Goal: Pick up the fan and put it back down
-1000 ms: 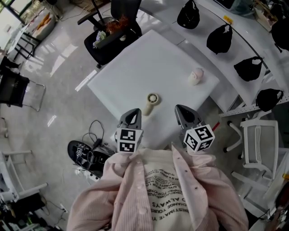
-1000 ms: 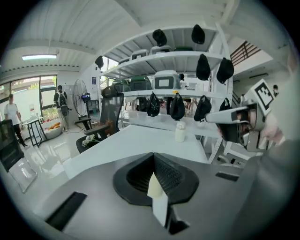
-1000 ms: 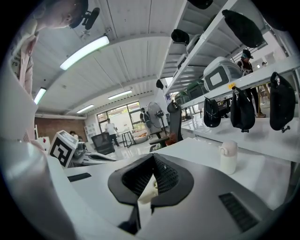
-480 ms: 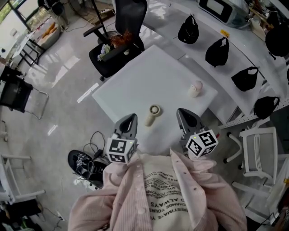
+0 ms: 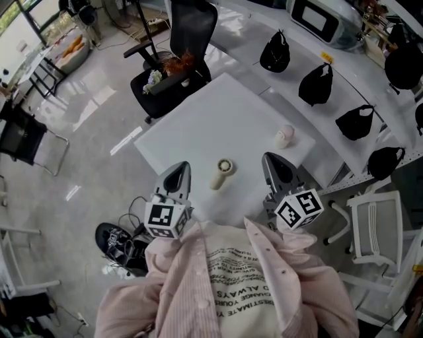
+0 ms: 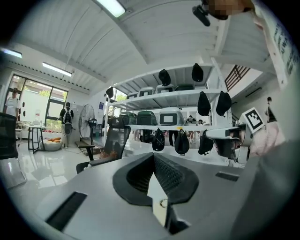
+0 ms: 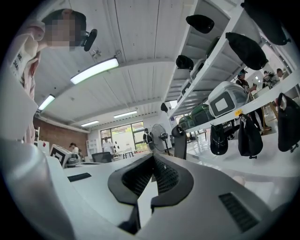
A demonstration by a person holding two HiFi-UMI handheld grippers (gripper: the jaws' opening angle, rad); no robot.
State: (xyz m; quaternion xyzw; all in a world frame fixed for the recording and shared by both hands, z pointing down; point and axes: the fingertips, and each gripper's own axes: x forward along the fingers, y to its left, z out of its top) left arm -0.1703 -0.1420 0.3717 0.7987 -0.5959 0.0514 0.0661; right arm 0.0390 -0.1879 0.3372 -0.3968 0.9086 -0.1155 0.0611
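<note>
Compared with a second ago in the head view: white table (image 5: 211, 112) lower in the picture, more of the room beyond it now in sight. Left gripper (image 5: 178, 170) and right gripper (image 5: 273, 162) wider apart than before, the left marker cube further out to the left and lower. Tips of both over the near edge of the table, as before. Fan (image 5: 222, 173) in the same place on the table, same spacing from the small pink-and-white object (image 5: 284, 136).

Left gripper: jaws together at the tips, nothing gripped, only table top seen through the slot behind them. Right gripper: same closed pose, tips meeting, nothing held.

Fan: small, cream, hand-held type. Lying flat on the table, round head with a darker ring facing up, stubby handle pointing toward the near left. Near the table's near edge, between the two grippers and just ahead of their tips, touched by neither.

Holders, largest first: long white shelf (image 5: 264, 30) along the far right, carrying a row of black caps (image 5: 275, 53) and a grey case with a dark screen (image 5: 320, 20). Black office chair (image 5: 192, 26) beyond the table, seat loaded with a heap of red-orange and green stuff (image 5: 168, 69), too small to name.
</note>
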